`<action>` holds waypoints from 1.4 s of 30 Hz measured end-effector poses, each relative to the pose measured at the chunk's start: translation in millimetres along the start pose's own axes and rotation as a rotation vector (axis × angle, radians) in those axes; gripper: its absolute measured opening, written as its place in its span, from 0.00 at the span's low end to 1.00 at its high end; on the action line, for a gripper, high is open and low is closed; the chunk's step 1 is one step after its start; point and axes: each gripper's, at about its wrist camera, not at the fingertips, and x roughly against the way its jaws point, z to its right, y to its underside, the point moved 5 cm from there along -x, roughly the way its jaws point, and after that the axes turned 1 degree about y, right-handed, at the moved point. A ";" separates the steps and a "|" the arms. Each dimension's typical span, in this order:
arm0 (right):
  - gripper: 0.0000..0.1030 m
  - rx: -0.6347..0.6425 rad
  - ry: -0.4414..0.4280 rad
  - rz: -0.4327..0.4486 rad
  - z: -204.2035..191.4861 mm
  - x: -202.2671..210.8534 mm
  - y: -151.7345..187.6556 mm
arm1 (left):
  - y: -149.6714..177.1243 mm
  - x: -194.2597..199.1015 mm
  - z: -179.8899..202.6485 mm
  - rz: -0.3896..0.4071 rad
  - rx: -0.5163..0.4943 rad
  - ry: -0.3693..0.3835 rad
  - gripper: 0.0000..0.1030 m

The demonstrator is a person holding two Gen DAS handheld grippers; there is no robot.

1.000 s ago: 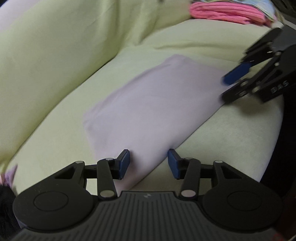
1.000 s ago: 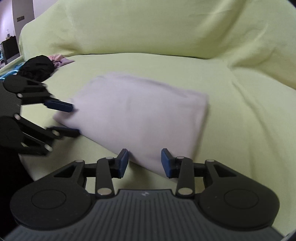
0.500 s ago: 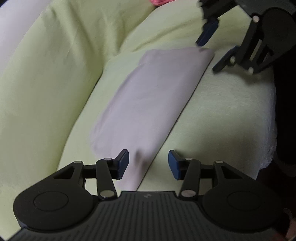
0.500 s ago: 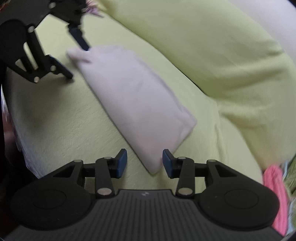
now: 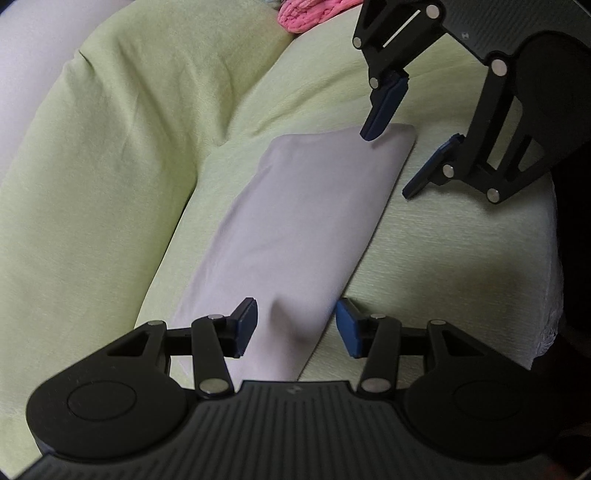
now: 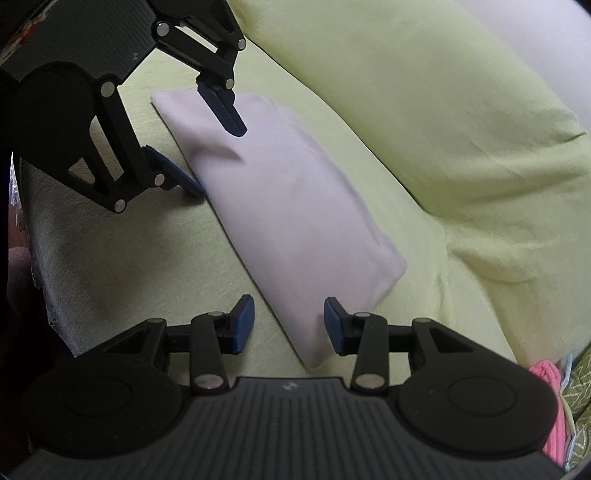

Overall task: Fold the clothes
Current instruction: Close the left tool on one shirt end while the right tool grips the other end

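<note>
A folded pale lilac garment [image 5: 314, 221] lies flat on the green-covered sofa seat [image 5: 454, 266]. My left gripper [image 5: 297, 326] is open, and the garment's near end lies between its blue pads. At the far end, my right gripper [image 5: 388, 163] is open too, one finger over the cloth's corner and one beside its edge. The right wrist view shows the same from the other side. There the garment [image 6: 295, 206] runs from my right gripper [image 6: 289, 325], open around its near corner, to the left gripper [image 6: 217, 159] straddling the far end.
The sofa's green backrest [image 5: 92, 166] rises along one long side of the garment. A pink pile of clothes [image 5: 314, 14] lies at the seat's far end, with a patterned green cloth [image 6: 580, 380] beside it. The seat's front edge [image 5: 550, 295] drops off close by.
Both grippers swung round and came down at opposite short ends of the folded garment, each now straddling an end. Both stayed open. The garment stayed in place.
</note>
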 end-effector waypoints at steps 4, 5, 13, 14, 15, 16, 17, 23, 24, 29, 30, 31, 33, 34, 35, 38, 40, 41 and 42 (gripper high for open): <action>0.36 -0.003 0.012 0.001 -3.2 -1.0 0.2 | 0.0 2.4 2.8 -0.002 -0.012 -0.009 0.52; 0.36 -0.002 0.015 0.001 -4.6 -0.8 -0.2 | -0.1 1.8 2.8 -0.003 -0.014 -0.010 0.52; 0.36 0.012 0.026 -0.011 -6.6 -0.1 1.4 | 0.7 4.6 6.0 -0.009 -0.011 -0.014 0.52; 0.36 0.014 0.027 -0.013 -6.8 -0.1 2.0 | 0.9 5.4 6.7 -0.010 -0.010 -0.015 0.52; 0.36 0.016 0.027 -0.014 -7.7 1.5 2.9 | 2.7 6.7 7.0 -0.011 -0.010 -0.015 0.52; 0.36 0.017 0.028 -0.016 -8.7 3.5 3.8 | 4.7 8.0 7.2 -0.012 -0.009 -0.016 0.52; 0.36 0.020 0.029 -0.017 -9.1 4.8 5.2 | 7.7 9.0 6.7 -0.015 -0.008 -0.019 0.52; 0.36 0.040 0.045 -0.016 -10.3 6.7 8.8 | 25.0 13.5 1.4 -0.060 -0.017 -0.054 0.53; 0.36 0.042 0.047 -0.014 -10.8 6.0 8.4 | 26.7 14.5 0.9 -0.067 -0.016 -0.057 0.53; 0.35 0.044 0.051 0.004 -12.3 0.3 1.0 | 25.5 18.8 4.0 -0.072 -0.023 -0.055 0.52; 0.35 0.049 0.052 0.006 -12.6 0.0 -0.3 | 22.2 19.0 6.6 -0.064 -0.027 -0.054 0.52; 0.35 0.053 0.052 0.008 -12.9 -0.1 -1.5 | 18.6 17.0 8.4 -0.058 -0.035 -0.055 0.51; 0.35 0.060 0.051 0.008 -12.6 0.2 -2.6 | 12.0 13.4 11.0 -0.047 -0.049 -0.059 0.51; 0.35 0.060 0.049 0.008 -11.8 0.8 -2.9 | 10.3 12.2 11.0 -0.045 -0.051 -0.058 0.51; 0.35 0.060 0.047 0.008 -11.6 2.9 -2.0 | 8.8 11.0 11.0 -0.043 -0.053 -0.056 0.51; 0.35 0.052 0.044 0.011 -10.2 6.9 -0.6 | 5.5 7.9 10.3 -0.039 -0.054 -0.051 0.51; 0.35 0.051 0.045 0.011 -9.7 8.9 -0.7 | 5.6 7.6 10.6 -0.038 -0.053 -0.049 0.51; 0.35 0.053 0.046 0.012 -9.6 9.4 -1.0 | 4.6 6.9 10.6 -0.037 -0.053 -0.047 0.51; 0.35 0.056 0.048 0.012 -9.7 9.5 -1.5 | 3.3 6.3 10.7 -0.036 -0.054 -0.047 0.51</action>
